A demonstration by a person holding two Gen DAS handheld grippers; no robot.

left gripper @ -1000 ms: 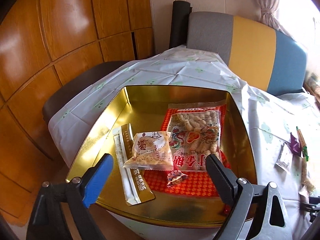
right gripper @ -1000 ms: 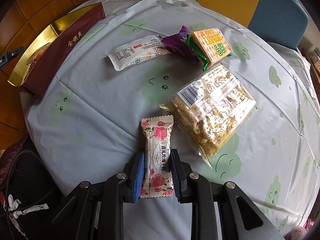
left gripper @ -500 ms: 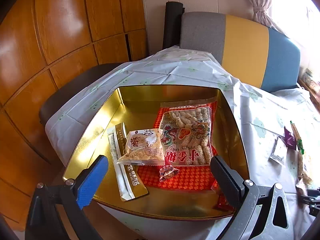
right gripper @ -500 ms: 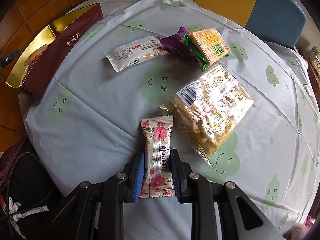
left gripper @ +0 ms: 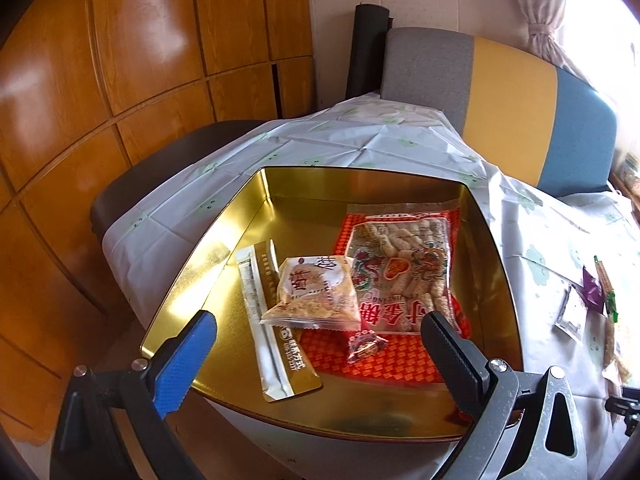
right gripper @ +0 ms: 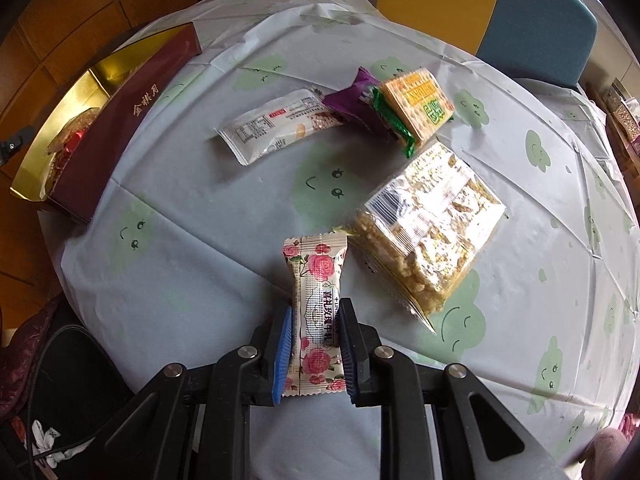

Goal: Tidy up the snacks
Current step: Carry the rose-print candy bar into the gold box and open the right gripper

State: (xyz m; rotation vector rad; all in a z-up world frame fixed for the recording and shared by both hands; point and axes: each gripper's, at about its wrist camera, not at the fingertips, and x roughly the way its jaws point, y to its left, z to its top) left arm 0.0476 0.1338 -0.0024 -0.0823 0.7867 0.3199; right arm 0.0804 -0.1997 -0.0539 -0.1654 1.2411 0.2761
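Observation:
My right gripper [right gripper: 315, 330] is shut on a rose-patterned snack packet [right gripper: 318, 300] and holds it above the table's near edge. My left gripper [left gripper: 320, 344] is open and empty, hovering before a gold tin box [left gripper: 280, 188]. In the box lie a red bag of puffed sticks [left gripper: 404, 276], a pale flaky-snack packet [left gripper: 316, 292], a long gold sachet [left gripper: 276, 344] and a small red candy [left gripper: 366, 344]. On the tablecloth lie a white bar wrapper [right gripper: 276, 126], a purple wrapper [right gripper: 348, 98], a green cracker pack [right gripper: 416, 100] and a clear bag of crumbly snack [right gripper: 428, 224].
The gold box with its maroon side [right gripper: 120, 128] stands at the table's left edge in the right wrist view. A grey, yellow and blue chair back [left gripper: 500, 100] and a dark chair [left gripper: 168, 168] stand behind the table. Wooden panelling [left gripper: 120, 60] is on the left.
My left gripper has drawn back and up from the box, which now sits further off. My right gripper holds the rose packet almost still, drifting slightly.

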